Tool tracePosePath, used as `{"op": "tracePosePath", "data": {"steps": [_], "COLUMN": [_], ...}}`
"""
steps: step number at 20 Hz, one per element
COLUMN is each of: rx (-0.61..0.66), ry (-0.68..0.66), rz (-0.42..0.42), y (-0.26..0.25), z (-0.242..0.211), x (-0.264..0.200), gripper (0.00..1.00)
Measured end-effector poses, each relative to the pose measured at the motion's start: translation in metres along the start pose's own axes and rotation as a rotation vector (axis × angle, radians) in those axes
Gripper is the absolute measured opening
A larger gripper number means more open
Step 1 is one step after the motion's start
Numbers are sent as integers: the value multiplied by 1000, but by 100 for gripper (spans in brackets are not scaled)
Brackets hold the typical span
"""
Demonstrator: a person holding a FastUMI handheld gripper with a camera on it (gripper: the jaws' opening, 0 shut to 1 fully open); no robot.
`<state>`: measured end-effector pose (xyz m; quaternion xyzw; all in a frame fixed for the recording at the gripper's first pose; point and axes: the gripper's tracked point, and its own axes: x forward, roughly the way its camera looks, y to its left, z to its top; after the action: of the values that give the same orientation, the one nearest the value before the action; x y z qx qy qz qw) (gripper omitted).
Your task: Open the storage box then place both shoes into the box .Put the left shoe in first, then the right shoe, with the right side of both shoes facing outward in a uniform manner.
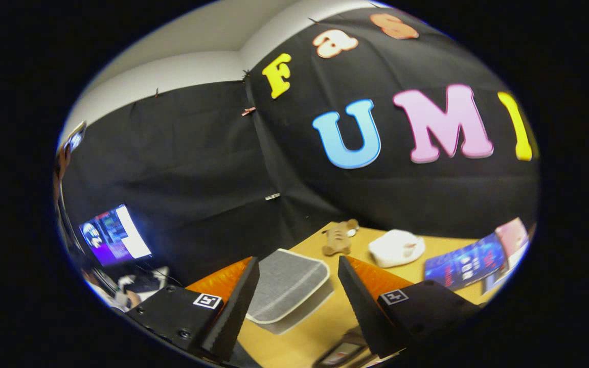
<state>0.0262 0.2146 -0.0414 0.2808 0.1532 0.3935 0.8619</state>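
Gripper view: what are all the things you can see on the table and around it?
Table: one, yellowish wood, under everything.
Mesh pad: one, grey with pale rim, between and just beyond the fingers.
Plush toy: one, brown, beyond the fingers at the table's far edge.
White object: one, white, blurred, beside the toy.
Books: at least two, blue and pink, past the white object.
Screen: one, lit, off the table by the wall.
Gripper: one, fingers open, holding nothing.
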Motion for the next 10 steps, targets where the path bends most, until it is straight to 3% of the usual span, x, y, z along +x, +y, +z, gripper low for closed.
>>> {"op": "tracePosePath", "data": {"steps": [7,10], "rx": [441,577], "ry": [239,320], "rz": [225,260], "y": [-16,-30], "z": [-91,-126], "x": [62,85], "gripper": [96,96]}}
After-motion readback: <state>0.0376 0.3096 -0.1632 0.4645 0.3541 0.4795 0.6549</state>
